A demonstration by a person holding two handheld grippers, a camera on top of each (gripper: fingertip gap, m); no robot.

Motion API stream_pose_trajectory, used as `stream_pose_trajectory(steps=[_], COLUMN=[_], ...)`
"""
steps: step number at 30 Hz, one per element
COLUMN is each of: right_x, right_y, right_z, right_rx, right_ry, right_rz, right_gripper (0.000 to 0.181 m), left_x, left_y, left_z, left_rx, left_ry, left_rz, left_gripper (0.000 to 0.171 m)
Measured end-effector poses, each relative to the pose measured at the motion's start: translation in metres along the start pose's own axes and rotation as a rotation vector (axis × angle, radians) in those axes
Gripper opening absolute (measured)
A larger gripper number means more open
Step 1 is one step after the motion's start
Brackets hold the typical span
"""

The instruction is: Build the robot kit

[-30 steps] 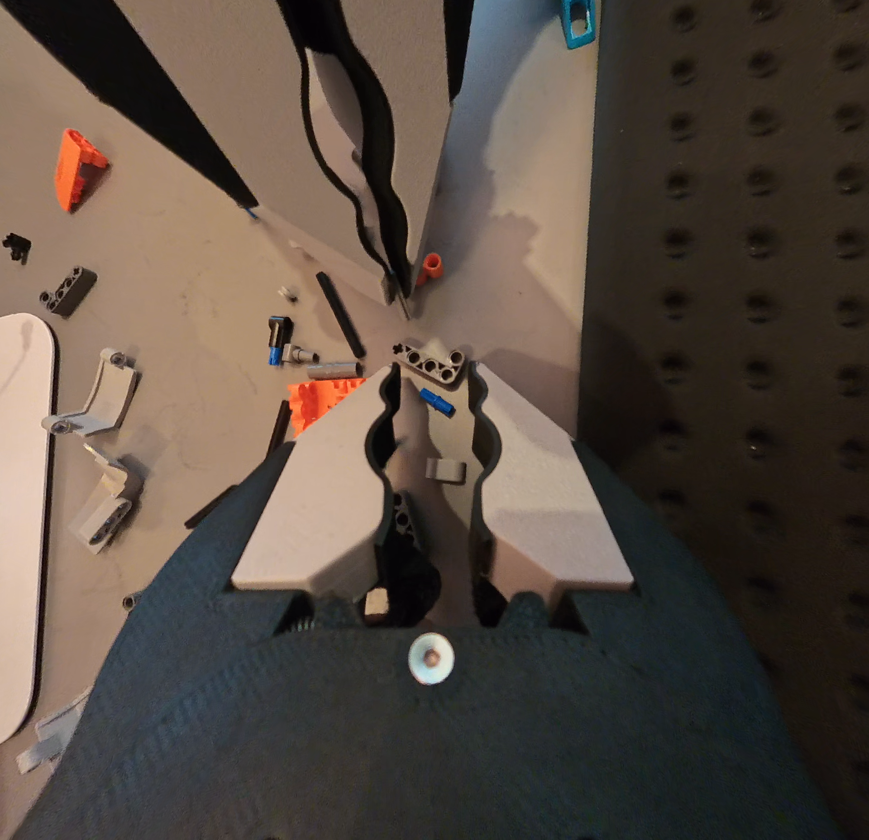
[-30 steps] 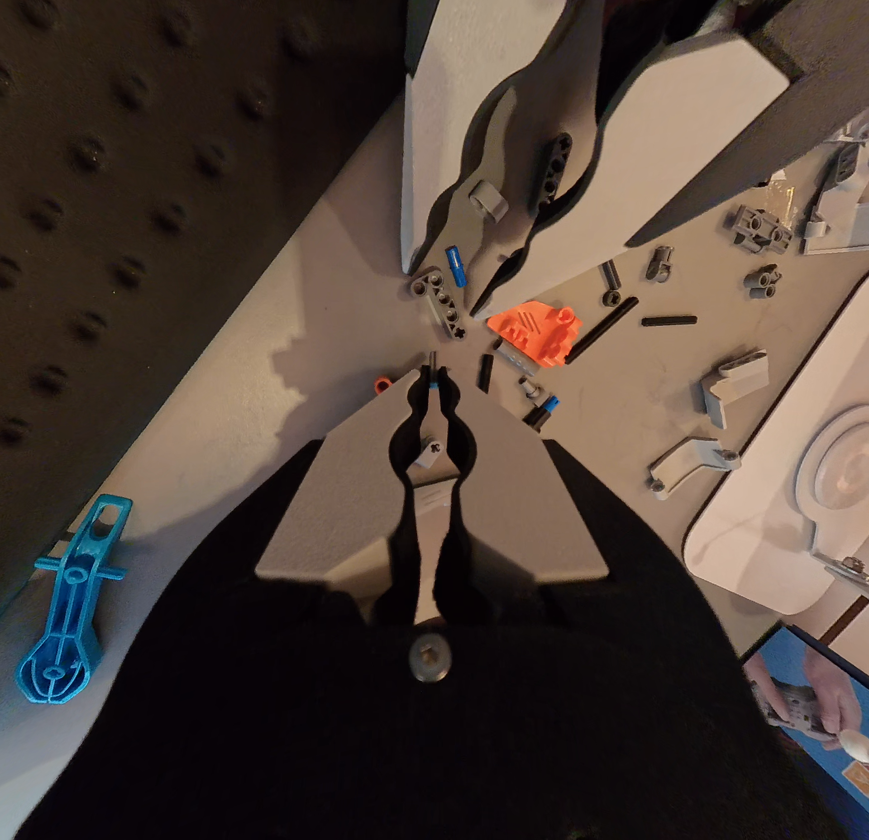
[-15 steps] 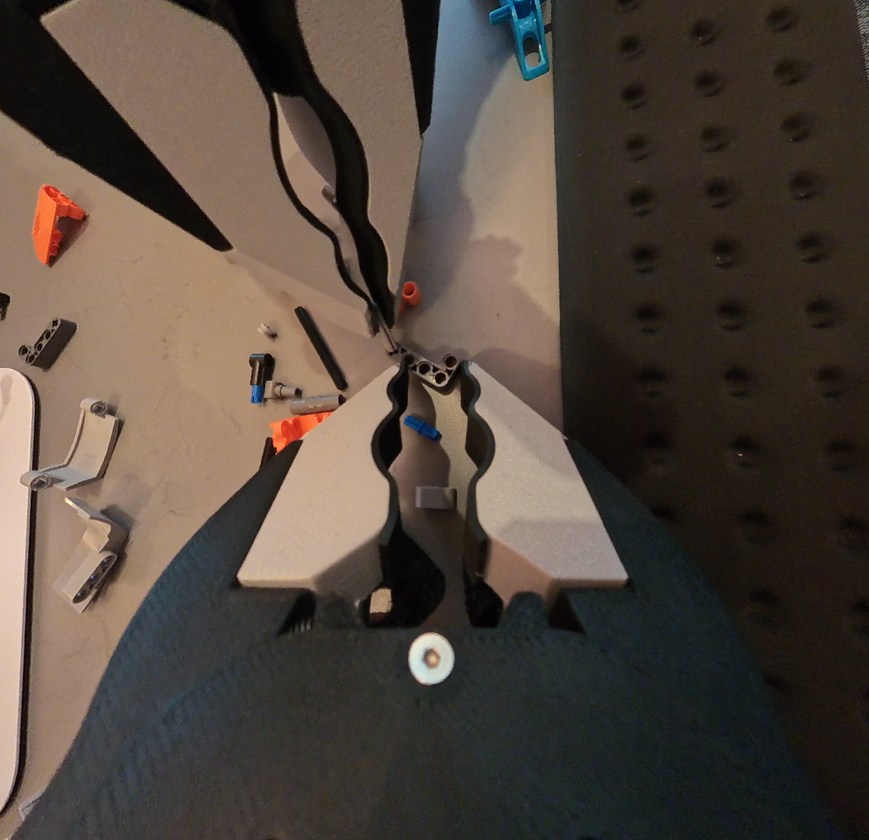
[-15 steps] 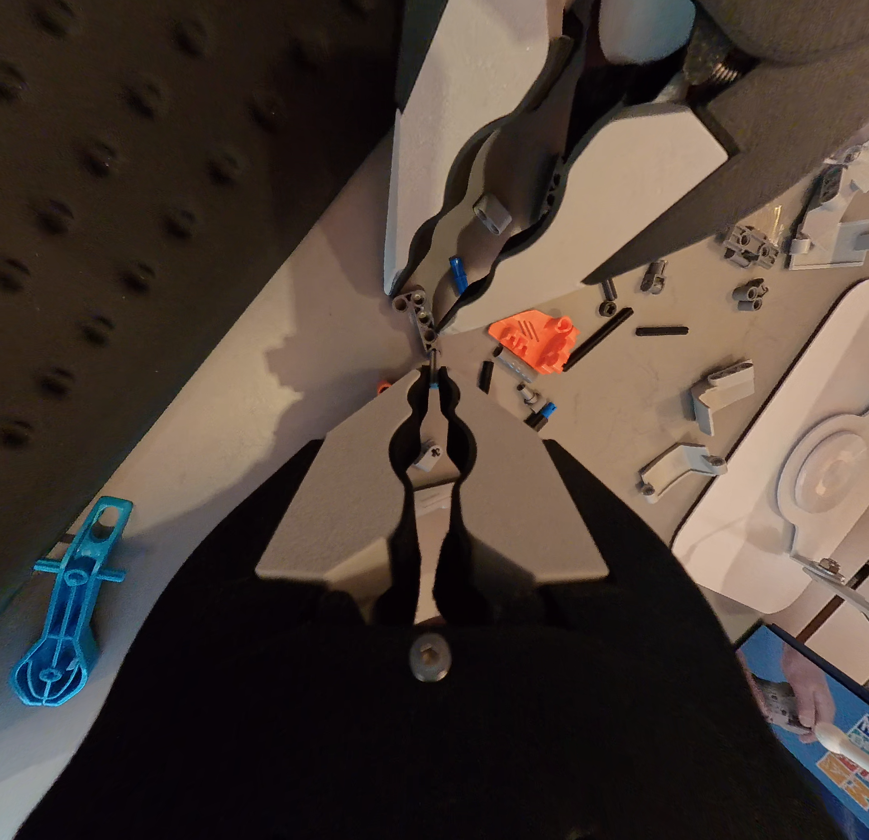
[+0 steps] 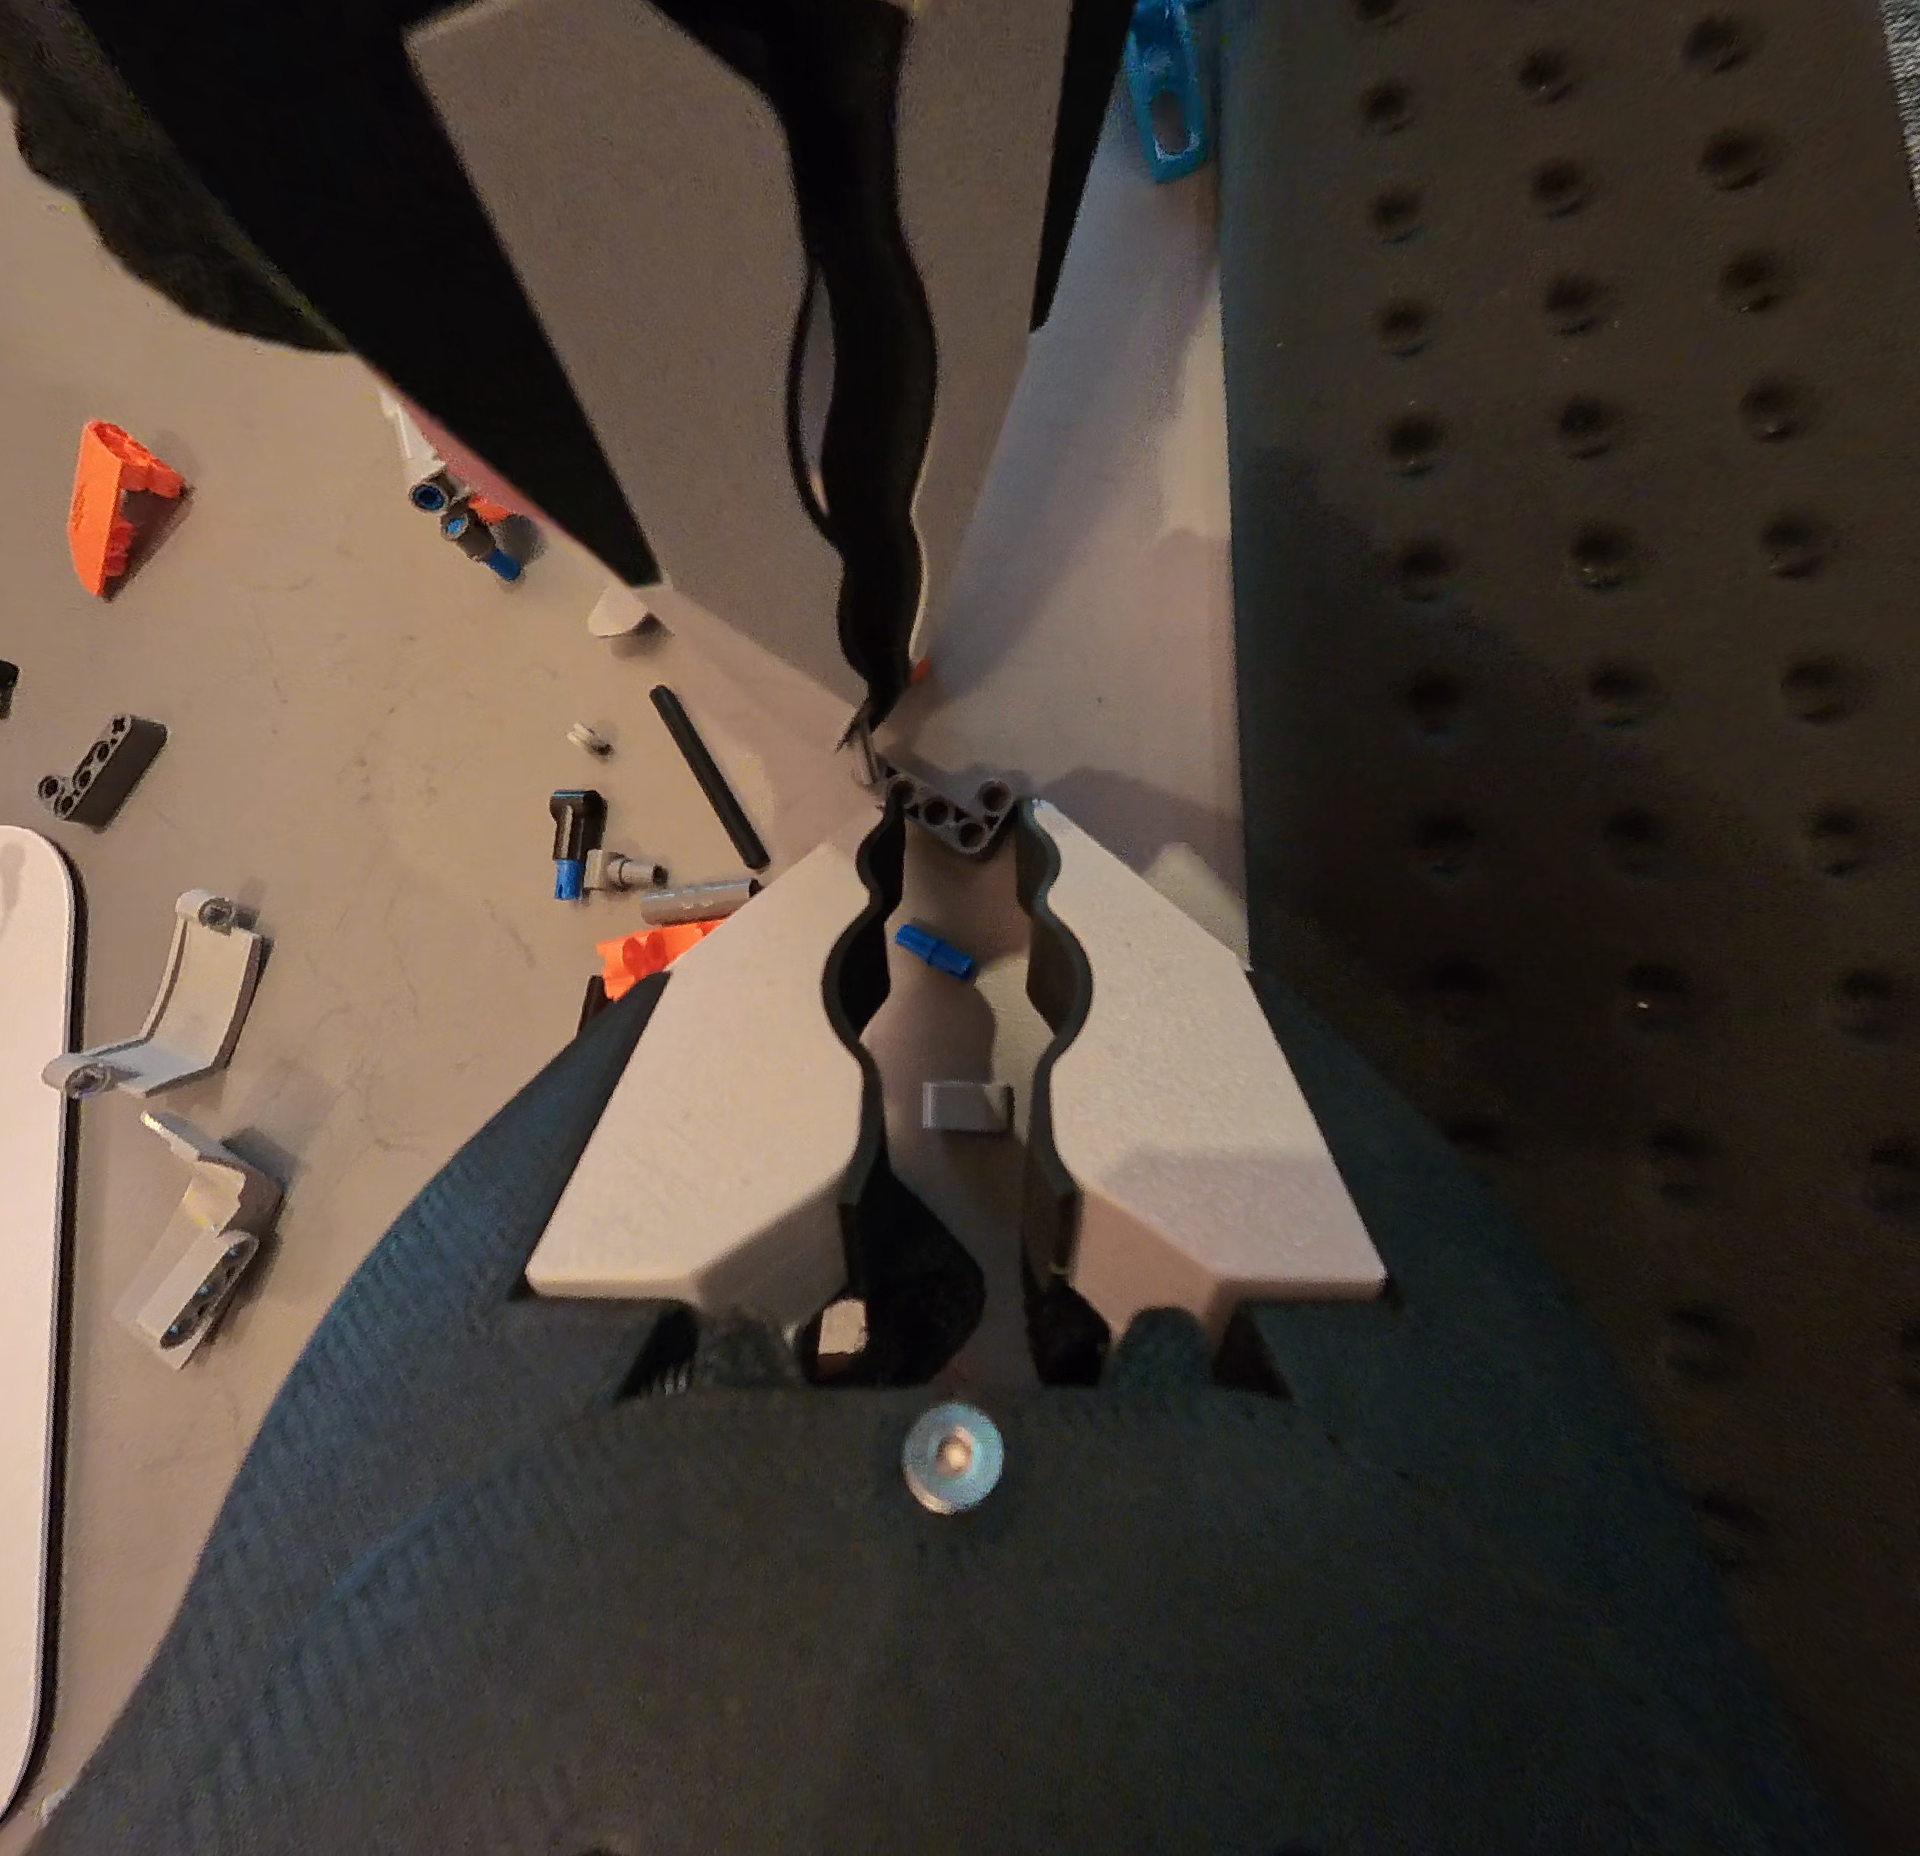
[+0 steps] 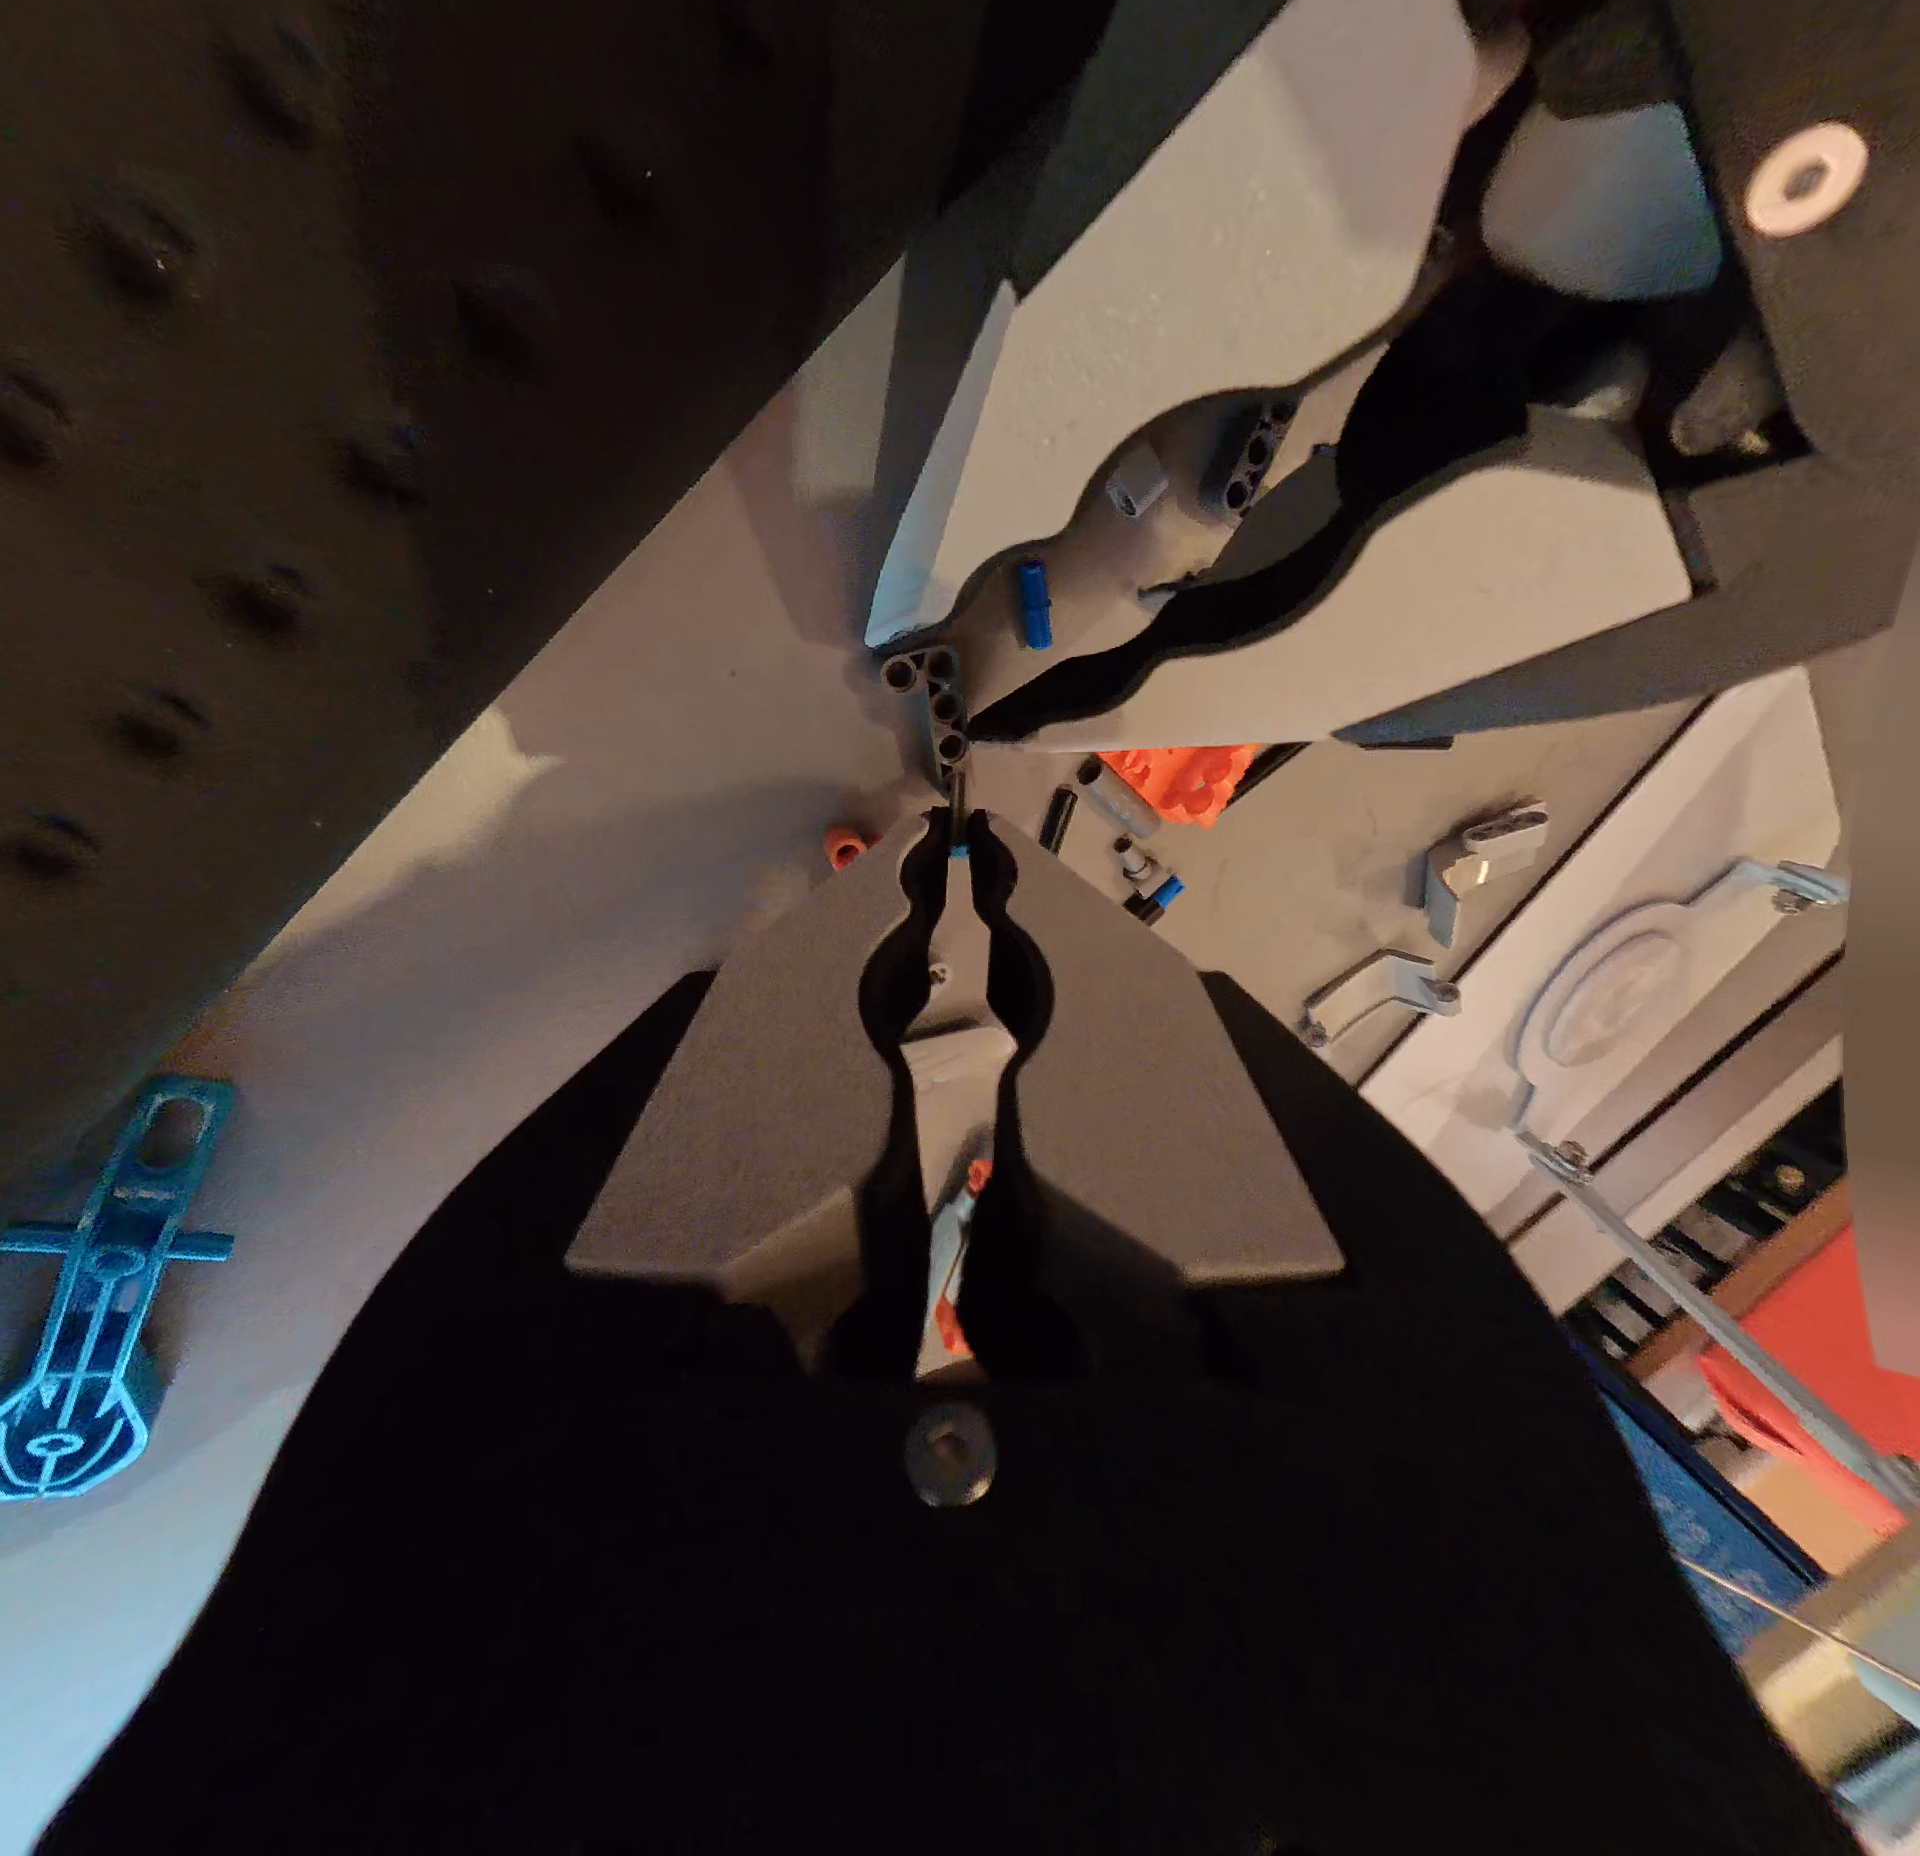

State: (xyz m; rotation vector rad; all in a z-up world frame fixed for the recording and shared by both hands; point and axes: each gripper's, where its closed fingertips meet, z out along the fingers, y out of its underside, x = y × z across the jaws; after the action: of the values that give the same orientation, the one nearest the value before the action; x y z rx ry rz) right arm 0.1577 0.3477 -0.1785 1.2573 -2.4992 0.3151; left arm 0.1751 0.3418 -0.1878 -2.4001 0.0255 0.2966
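My left gripper [image 5: 954, 811] is shut on a dark grey angled beam with holes [image 5: 951, 809], pinched between its fingertips just above the grey table. My right gripper [image 6: 954, 832] is shut on a thin black axle with a blue collar [image 6: 957, 838]. The axle's tip touches or sits just in front of the end hole of the beam [image 6: 940, 705]. The two grippers face each other tip to tip; the right gripper [image 5: 871, 710] fills the top of the left wrist view. A blue pin [image 5: 933, 951] and a grey bush [image 5: 966, 1108] lie on the table between my left fingers.
A black perforated panel [image 5: 1558, 663] runs along the table's edge beside both grippers. Loose parts lie around: an orange piece [image 6: 1174, 783], a small orange bush [image 6: 844, 845], a black axle [image 5: 709, 778], grey curved panels [image 5: 197, 996], a blue tool [image 6: 94, 1328]. A white tray [image 6: 1662, 975] lies farther off. Less than 4 cm separates the two grippers' tips. The grey bush [image 5: 966, 1108] sits 5 centimeters or so from the ends of my left fingers. Look for it in the right wrist view [image 6: 1137, 461] too.
My left gripper moved forward until its tips came around the angled beam, then closed on it. My right gripper brought the axle tip up to the beam's end and tilted.
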Motion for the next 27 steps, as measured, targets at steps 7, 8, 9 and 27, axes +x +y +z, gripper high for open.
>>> stream_pose_trajectory(steps=[7, 8, 9, 27], right_x=[-0.001, -0.001, -0.001, 0.022], right_y=[0.0, 0.0, 0.0, 0.013], right_z=[-0.001, -0.001, -0.001, -0.02], right_rx=[-0.104, -0.105, -0.104, 0.21], right_ry=[0.038, 0.031, 0.022, -0.011], right_rz=[-0.071, -0.067, -0.061, 0.167], right_gripper=[0.001, 0.001, 0.001, 0.001], left_x=[0.0, 0.001, 0.001, -0.03], left_y=[0.0, 0.001, 0.001, -0.016], left_z=[0.0, 0.0, 0.0, -0.015], left_rx=[0.003, 0.003, 0.004, 0.109], left_ry=[0.006, 0.007, 0.008, -0.166], left_rz=[0.002, 0.002, 0.003, -0.015], left_gripper=[0.019, 0.019, 0.019, 0.018])
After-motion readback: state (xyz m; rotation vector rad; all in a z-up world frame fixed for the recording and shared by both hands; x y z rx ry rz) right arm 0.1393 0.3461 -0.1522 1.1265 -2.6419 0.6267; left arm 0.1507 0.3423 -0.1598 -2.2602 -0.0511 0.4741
